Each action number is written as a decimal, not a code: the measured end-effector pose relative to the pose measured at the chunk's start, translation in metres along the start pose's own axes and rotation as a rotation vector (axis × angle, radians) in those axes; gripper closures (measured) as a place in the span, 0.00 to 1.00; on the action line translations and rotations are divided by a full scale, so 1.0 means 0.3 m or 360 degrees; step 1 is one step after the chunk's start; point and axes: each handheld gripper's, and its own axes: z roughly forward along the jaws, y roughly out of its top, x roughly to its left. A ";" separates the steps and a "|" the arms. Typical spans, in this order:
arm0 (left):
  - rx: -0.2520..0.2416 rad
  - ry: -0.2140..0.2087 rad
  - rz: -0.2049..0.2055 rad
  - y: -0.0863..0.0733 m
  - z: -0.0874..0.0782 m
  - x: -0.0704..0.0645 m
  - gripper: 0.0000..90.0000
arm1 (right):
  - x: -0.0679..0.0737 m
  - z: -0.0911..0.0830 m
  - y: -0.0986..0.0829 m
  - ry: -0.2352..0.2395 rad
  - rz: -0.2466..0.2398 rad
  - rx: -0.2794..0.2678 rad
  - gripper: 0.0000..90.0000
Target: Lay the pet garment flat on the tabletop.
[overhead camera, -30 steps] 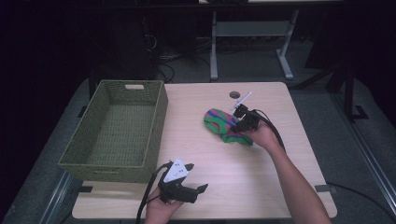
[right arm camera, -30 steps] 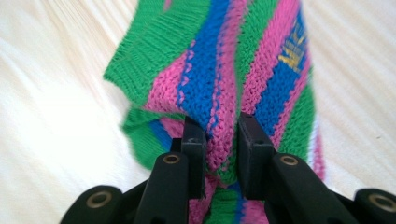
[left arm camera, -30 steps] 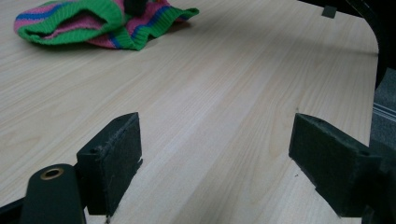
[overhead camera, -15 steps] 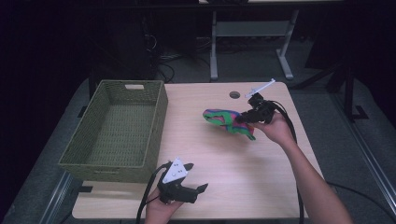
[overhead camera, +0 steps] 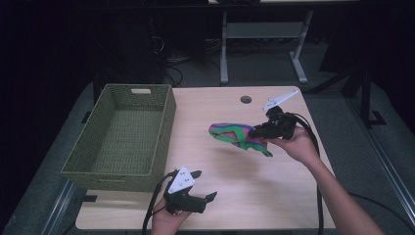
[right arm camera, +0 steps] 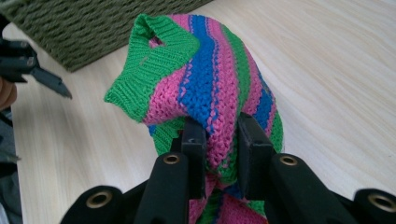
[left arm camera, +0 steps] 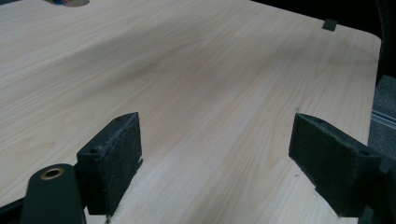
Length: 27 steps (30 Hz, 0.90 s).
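Observation:
A knitted cloth (overhead camera: 237, 135) striped green, pink and blue hangs above the middle right of the wooden table (overhead camera: 230, 196). My right gripper (overhead camera: 254, 132) is shut on it, and in the right gripper view the knit cloth (right arm camera: 205, 88) bunches between the two black jaws of that gripper (right arm camera: 222, 140). Near the table's front edge my left gripper (overhead camera: 204, 186) rests low over the wood, open. Bare tabletop lies between the wide-apart pads of the left gripper (left arm camera: 215, 163).
A green woven basket (overhead camera: 122, 137) stands on the left side of the table, with nothing seen inside it. A round cable hole (overhead camera: 245, 99) sits near the far edge. Desk legs and cables lie on the floor beyond.
The right gripper has lifted the striped cloth off the table and carried it up and slightly rightward, then lower toward me. The left gripper has stayed put.

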 end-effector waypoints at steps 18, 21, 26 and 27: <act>0.0009 -0.0035 0.0001 -0.001 0.010 -0.017 0.18 | 0.089 0.069 -0.143 0.0125 -0.0019 0.0099 0.84; 0.0014 -0.0037 -0.0007 -0.002 0.011 -0.016 0.18 | 0.097 0.094 -0.155 0.0149 -0.0023 0.0141 0.84; 0.0004 -0.0033 -0.0017 -0.003 0.010 -0.014 0.18 | 0.104 0.154 -0.184 0.0185 -0.0002 0.0215 0.83; 0.0015 -0.0034 -0.0015 -0.003 0.008 -0.011 0.18 | 0.103 0.162 -0.189 0.0191 -0.0007 0.0220 0.83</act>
